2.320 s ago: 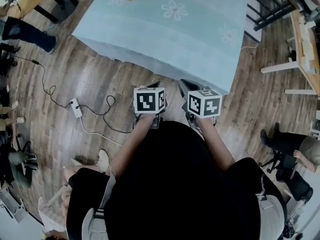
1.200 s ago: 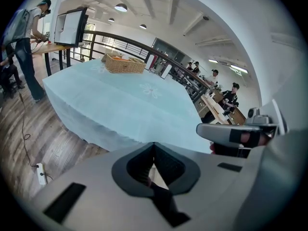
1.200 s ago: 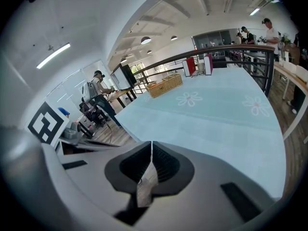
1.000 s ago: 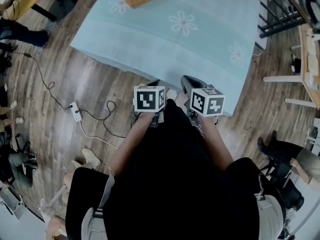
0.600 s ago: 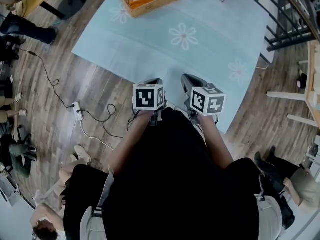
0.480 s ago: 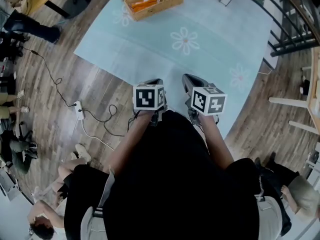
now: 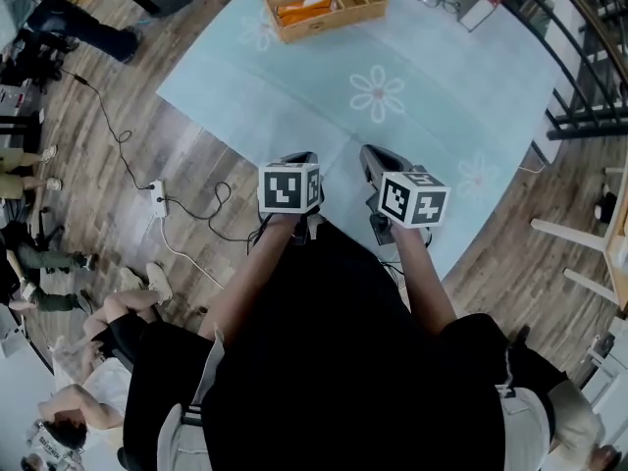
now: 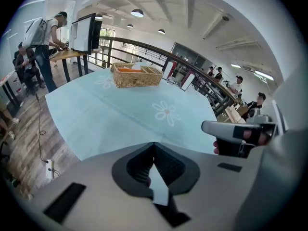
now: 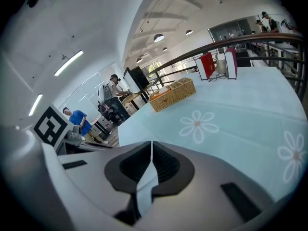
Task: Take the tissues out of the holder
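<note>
**Wicker holder far off, both grippers empty**

From my remote seat I saw the wicker holder (image 7: pixel 326 4) at the far edge of the surface (image 7: pixel 294 106). A pale blue cloth printed with white daisies covered that surface. The tissues (image 7: pixel 306 9), in an orange pack with a white sheet showing, lay in the holder's left compartment.

The left gripper (image 7: pixel 297 161) and the right gripper (image 7: pixel 377 161) hung side by side at the near edge of the surface, well apart from the holder. In the left gripper view its fingers (image 8: pixel 168 163) met with nothing between them. In the right gripper view the fingers (image 9: pixel 166 163) were likewise pressed together and empty, and the holder stood far beyond them, past a daisy (image 9: pixel 197 124).

On the wooden floor (image 7: pixel 221 155) at the left lay a white power strip (image 7: pixel 157 199) with its cable.
</note>
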Tool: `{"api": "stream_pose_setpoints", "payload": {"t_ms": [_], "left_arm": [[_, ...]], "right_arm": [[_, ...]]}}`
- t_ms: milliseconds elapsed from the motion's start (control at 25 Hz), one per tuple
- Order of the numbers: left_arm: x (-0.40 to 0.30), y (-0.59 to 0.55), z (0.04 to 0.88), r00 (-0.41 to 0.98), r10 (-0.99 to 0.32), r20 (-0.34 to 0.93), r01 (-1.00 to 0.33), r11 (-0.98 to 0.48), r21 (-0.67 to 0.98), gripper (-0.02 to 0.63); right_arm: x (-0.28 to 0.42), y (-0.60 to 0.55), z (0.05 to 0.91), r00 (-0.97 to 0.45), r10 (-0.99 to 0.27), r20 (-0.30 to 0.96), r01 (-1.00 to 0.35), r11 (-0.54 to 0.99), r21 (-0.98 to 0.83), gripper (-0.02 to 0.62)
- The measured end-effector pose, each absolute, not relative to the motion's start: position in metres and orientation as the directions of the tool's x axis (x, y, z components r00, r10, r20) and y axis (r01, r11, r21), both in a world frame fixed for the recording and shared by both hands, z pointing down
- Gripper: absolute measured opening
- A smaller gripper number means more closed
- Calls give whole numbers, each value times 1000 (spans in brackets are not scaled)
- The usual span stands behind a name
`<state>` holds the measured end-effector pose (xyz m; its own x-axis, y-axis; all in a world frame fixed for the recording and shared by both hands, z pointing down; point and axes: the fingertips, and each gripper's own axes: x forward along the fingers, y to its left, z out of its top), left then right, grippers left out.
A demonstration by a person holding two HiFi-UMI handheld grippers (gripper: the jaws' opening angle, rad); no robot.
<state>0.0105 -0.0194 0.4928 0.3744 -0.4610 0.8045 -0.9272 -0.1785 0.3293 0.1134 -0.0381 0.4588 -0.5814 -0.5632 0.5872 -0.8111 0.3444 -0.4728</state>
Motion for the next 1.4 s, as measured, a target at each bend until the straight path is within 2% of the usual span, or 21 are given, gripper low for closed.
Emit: {"api": "stream_pose_setpoints", "payload": {"t_ms": [560, 800, 960, 1400], "left_arm": [[-23, -92, 505, 420, -455, 785, -907, -181, 380, 11], [-45, -130, 513, 450, -443, 775, -892, -189, 410, 11], [-61, -158, 521, 460, -443, 769, -887, -195, 418, 11], [-90, -214, 549, 463, -433, 774, -885, -174, 432, 11]], "right_arm": [[80, -106, 450, -577, -576, 579, -816, 386, -430, 15], [51, -144, 442, -563, -582, 587, -808, 538, -241, 17], [37, -177, 443, -552, -575, 603, -790, 592, -159, 70], [11, -277, 442, -561, -536, 631, -720, 693, -51, 122]]}}
